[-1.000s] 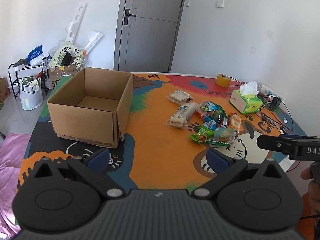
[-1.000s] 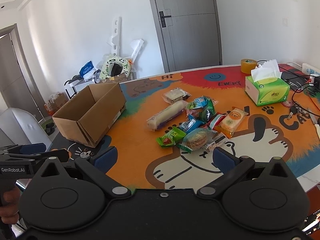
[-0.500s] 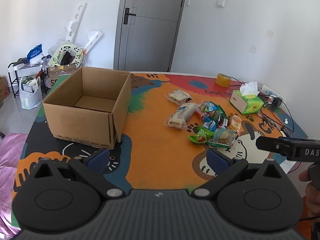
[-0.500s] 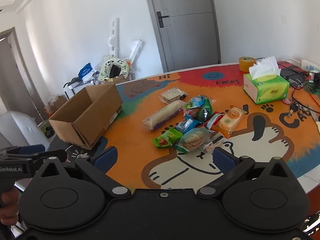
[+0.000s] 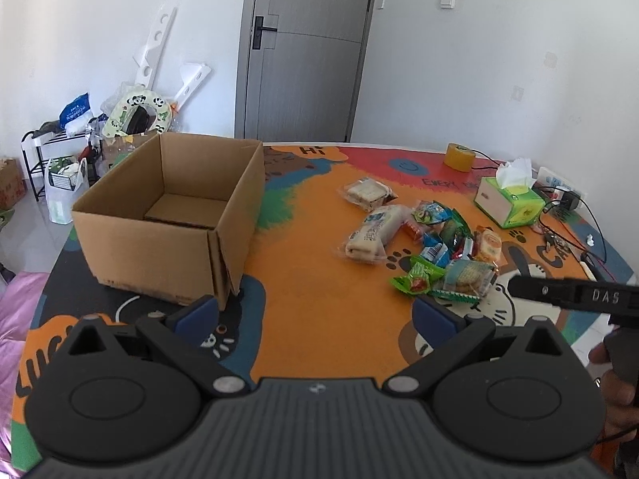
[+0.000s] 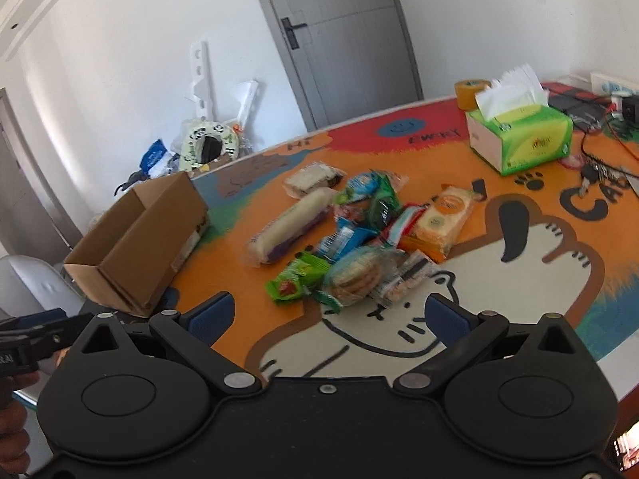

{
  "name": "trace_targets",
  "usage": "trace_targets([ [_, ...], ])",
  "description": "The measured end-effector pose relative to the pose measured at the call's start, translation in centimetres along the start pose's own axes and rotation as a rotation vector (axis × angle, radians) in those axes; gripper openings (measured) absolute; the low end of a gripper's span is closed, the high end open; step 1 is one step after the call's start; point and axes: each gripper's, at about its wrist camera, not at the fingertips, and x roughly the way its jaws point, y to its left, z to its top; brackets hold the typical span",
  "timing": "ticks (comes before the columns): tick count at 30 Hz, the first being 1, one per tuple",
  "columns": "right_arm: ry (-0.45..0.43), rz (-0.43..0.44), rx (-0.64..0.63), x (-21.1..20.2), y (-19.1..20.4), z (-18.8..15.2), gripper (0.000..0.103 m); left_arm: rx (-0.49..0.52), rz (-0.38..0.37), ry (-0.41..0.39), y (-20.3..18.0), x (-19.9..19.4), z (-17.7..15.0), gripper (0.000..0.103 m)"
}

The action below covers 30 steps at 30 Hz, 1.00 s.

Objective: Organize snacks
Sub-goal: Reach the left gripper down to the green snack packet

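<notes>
The right claw (image 6: pixel 327 315) is spread wide and holds nothing; since a second ago it has come closer over the snacks (image 6: pixel 359 235), which now fill more of its view, with the round-cracker pack (image 6: pixel 357 275) just ahead of its fingertips. The left claw (image 5: pixel 315 315) is wide and empty too, and has swung a little toward the box (image 5: pixel 167 215). Box and snacks lie well apart on the table (image 5: pixel 303 275), unmoved.

- Left wrist camera is looking forward over the table (image 5: pixel 311 279), cardboard box (image 5: pixel 171 215) nearest.
- Right wrist camera is sitting nearer the snack pile (image 6: pixel 355 235); both are sharing box and pile.
</notes>
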Motion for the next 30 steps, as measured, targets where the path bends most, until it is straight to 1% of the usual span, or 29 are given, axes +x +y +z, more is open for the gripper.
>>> trace_targets([
  [3, 0.006, 0.003, -0.005, 0.7, -0.5, -0.1, 0.103, -0.003, -0.018, -0.008, -0.1, 0.9, 0.2, 0.102],
  [9, -0.005, -0.022, 0.017, 1.9, -1.7, -0.3, 0.103, -0.006, -0.066, 0.000, -0.8, 3.5, 0.4, 0.100],
  [11, -0.009, -0.018, 0.025, 2.3, -2.2, -0.3, 0.101, -0.007, -0.074, -0.008, -1.1, 4.3, 0.4, 0.100],
  [13, -0.008, -0.022, 0.026, 2.8, -2.5, -0.2, 0.099, -0.009, -0.091, -0.002, -1.3, 5.2, 0.4, 0.097],
  [14, -0.007, -0.023, 0.029, 3.0, -2.6, -0.2, 0.097, -0.010, -0.101, 0.001, -1.5, 5.6, 0.4, 0.095],
  [16, -0.001, -0.021, 0.036, 3.6, -2.8, -0.2, 0.090, -0.008, -0.116, 0.004, -1.8, 6.5, 0.5, 0.092],
  [17, 0.002, -0.019, 0.041, 3.9, -2.9, -0.1, 0.088, -0.009, -0.126, 0.009, -2.0, 6.9, 0.6, 0.088],
  [18, 0.002, -0.016, 0.048, 4.2, -3.0, -0.1, 0.083, -0.012, -0.138, 0.015, -2.1, 7.4, 0.6, 0.085],
  [19, 0.003, -0.015, 0.056, 4.4, -3.2, 0.0, 0.081, -0.016, -0.145, 0.020, -2.3, 7.9, 0.7, 0.084],
  [21, 0.011, -0.015, 0.070, 4.9, -3.5, 0.1, 0.080, -0.015, -0.159, 0.025, -2.7, 8.7, 0.8, 0.081],
  [23, 0.016, -0.021, 0.075, 5.4, -3.8, 0.2, 0.076, -0.010, -0.170, 0.035, -3.1, 9.5, 1.0, 0.077],
  [26, 0.010, -0.030, 0.092, 5.7, -4.4, 0.4, 0.068, -0.009, -0.186, 0.053, -3.7, 10.8, 1.1, 0.071],
  [28, 0.016, -0.030, 0.104, 6.0, -4.8, 0.6, 0.057, -0.006, -0.190, 0.067, -4.1, 11.6, 1.2, 0.067],
  [30, 0.022, -0.041, 0.109, 6.2, -5.2, 0.7, 0.052, -0.003, -0.202, 0.076, -4.4, 12.4, 1.3, 0.063],
])
